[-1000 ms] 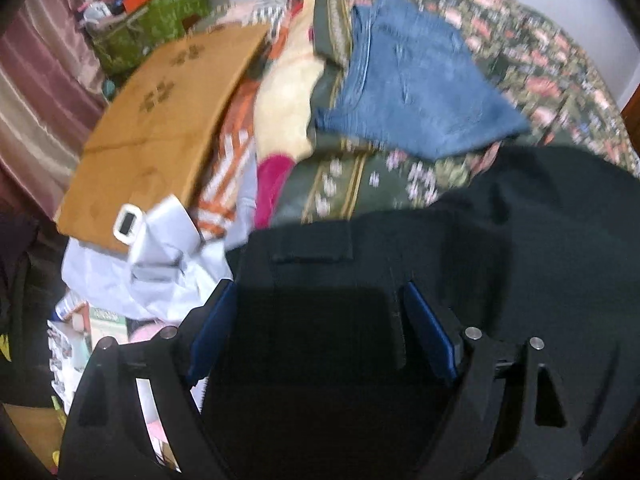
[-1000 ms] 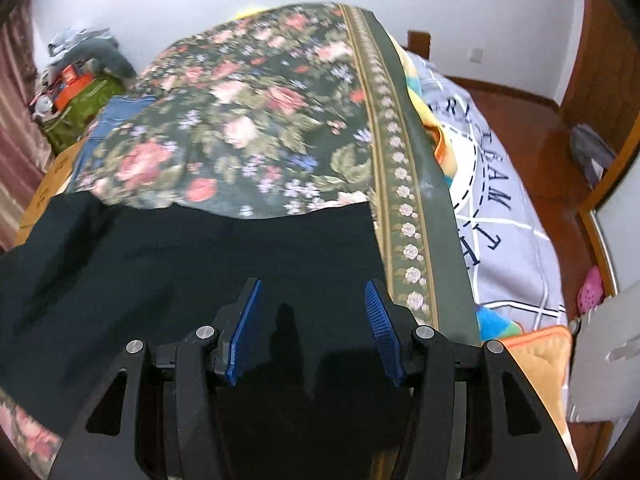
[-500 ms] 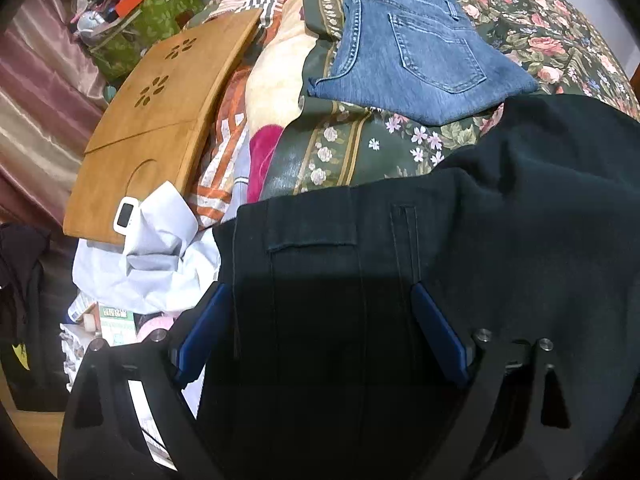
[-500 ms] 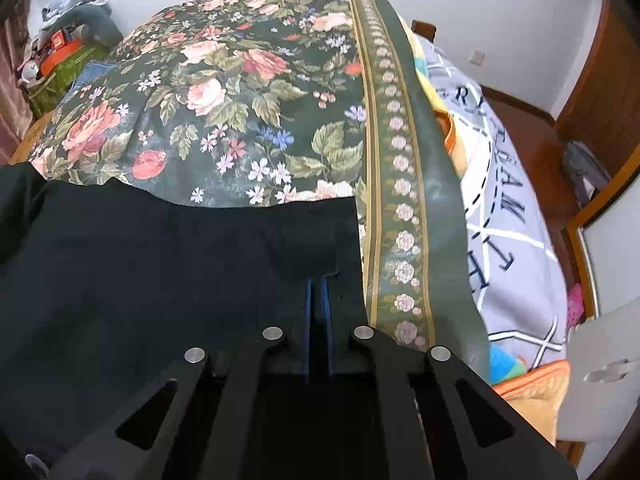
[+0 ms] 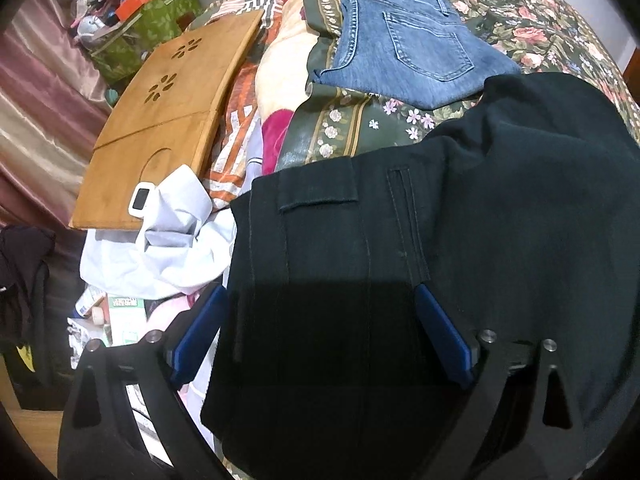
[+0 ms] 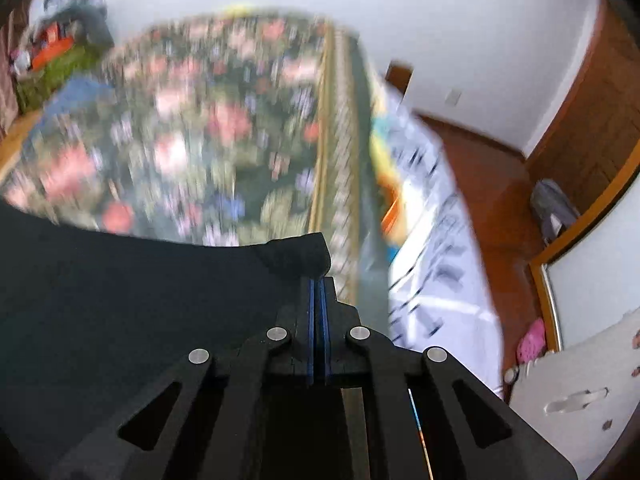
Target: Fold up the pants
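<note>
Black pants (image 5: 460, 240) lie on the floral bedspread (image 5: 520, 20); their waistband end with a back pocket flap is nearest in the left wrist view. My left gripper (image 5: 320, 332) is open, its blue pads straddling the waistband cloth. My right gripper (image 6: 318, 292) is shut on a corner of the black pants (image 6: 296, 258) and holds it lifted above the bedspread (image 6: 200, 140). The right wrist view is blurred by motion.
Folded blue jeans (image 5: 408, 40) lie farther up the bed. A wooden lap board (image 5: 168, 112), white cloth (image 5: 168, 240) and clutter sit left of the bed. The bed's right edge with a white printed sheet (image 6: 432, 240) and wooden floor (image 6: 488, 184) lie to the right.
My right gripper shut on the pants' corner and has lifted it, pulling the cloth up. My left gripper stayed open and moved slightly closer over the waistband.
</note>
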A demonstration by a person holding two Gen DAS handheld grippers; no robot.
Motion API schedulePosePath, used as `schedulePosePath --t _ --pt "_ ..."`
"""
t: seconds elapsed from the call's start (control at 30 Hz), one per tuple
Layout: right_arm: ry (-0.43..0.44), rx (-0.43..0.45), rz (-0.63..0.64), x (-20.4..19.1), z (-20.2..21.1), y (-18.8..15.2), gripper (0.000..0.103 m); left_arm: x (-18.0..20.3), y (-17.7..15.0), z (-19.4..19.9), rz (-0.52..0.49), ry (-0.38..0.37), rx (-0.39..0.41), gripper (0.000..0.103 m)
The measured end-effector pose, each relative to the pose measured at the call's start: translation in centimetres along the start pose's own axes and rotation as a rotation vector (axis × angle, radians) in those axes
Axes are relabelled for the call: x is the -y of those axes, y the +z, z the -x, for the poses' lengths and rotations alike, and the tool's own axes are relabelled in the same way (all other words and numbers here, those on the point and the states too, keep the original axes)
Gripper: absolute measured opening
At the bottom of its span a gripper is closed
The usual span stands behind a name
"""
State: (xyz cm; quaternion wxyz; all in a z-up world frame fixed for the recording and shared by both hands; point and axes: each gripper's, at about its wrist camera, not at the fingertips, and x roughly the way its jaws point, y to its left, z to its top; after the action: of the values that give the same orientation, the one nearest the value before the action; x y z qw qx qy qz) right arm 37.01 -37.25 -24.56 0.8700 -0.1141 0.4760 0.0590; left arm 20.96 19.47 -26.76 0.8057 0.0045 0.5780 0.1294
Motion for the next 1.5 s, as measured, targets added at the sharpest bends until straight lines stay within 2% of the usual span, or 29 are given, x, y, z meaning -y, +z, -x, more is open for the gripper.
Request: schedulePosePath --t 0.07,0.13,0.23,0.3,0.4,0.47,0.57,0.63,0.7,0.73,0.77,0.8,0.9,1.03,1.17,1.23,1.3,1.37,1.43,1.5 --pt "-0.003 -0.061 0.001 -0.7 -1.7 -0.7 0.003 -0.3 -0.2 0.4 0.015 -0.006 0.000 0.095" --pt "-0.011 -0.045 -0.027 -0.5 -1.1 -0.8 0.004 -0.9 -0.5 1.5 0.022 0.035 0.021 0.095" --pt "0.043 -0.025 -0.094 0.4 1.2 -0.5 0.008 -2.1 -1.0 3.4 0.034 0.056 0.064 0.095" --pt "0.086 0.001 -0.096 0.1 3.6 -0.1 0.013 -3.2 -1.3 4.2 0.057 0.052 0.074 0.095" --pt "0.173 0.063 -0.058 -1.9 7.3 0.7 0.025 -4.7 -2.1 3.8 0.103 0.039 0.039 0.095" --pt "0.242 0.097 -0.023 -4.1 9.2 1.2 0.037 -5.2 -2.7 2.8 0.129 -0.007 -0.016 0.095" --pt "0.367 0.134 0.063 -8.4 12.1 1.3 0.046 -4.7 -4.0 1.7 0.133 -0.066 -0.058 0.093" --pt "0.436 0.132 0.120 -11.5 12.8 1.5 0.050 -3.6 -4.7 1.4 0.097 -0.107 -0.067 0.076" --pt "0.500 0.113 0.167 -14.4 13.1 1.3 0.050 -2.7 -4.8 1.9 0.068 -0.139 -0.050 0.045" --pt "0.528 0.093 0.191 -16.0 12.9 1.2 0.050 -2.3 -4.8 2.0 0.053 -0.117 -0.045 0.034" --pt "0.542 0.073 0.214 -17.5 12.6 0.9 0.050 -1.8 -4.9 2.1 0.029 -0.085 -0.045 0.015" --pt "0.544 0.055 0.233 -18.7 12.2 0.5 0.050 -1.5 -5.1 2.2 0.009 -0.061 -0.047 0.012" --pt "0.542 -0.023 0.265 -20.7 10.9 -1.1 0.050 -1.5 -6.3 2.2 -0.012 -0.042 -0.044 0.012" --pt "0.567 -0.070 0.193 -19.3 10.1 -2.3 0.050 -2.1 -7.5 2.5 -0.009 -0.053 -0.023 0.012" --pt "0.541 -0.099 0.244 -19.1 11.4 -2.8 0.050 -2.8 -7.6 3.9 0.001 -0.062 0.028 0.013" --pt "0.520 -0.101 0.264 -19.3 12.2 -2.2 0.050 -3.8 -6.7 4.6 0.036 -0.090 0.052 0.021" --pt "0.516 -0.057 0.278 -19.6 13.0 -1.2 0.050 -5.2 -5.6 5.2 0.092 -0.116 0.094 0.050" --pt "0.532 -0.017 0.286 -20.7 13.6 0.4 0.050 -6.6 -3.9 5.7 0.145 -0.119 0.156 0.065" --pt "0.555 0.008 0.298 -21.9 13.7 2.0 0.050 -7.7 -2.4 5.7 0.179 -0.128 0.188 0.068" --pt "0.571 0.028 0.314 -23.6 13.4 3.4 0.051 -8.5 -0.7 4.7 0.207 -0.149 0.182 0.069"
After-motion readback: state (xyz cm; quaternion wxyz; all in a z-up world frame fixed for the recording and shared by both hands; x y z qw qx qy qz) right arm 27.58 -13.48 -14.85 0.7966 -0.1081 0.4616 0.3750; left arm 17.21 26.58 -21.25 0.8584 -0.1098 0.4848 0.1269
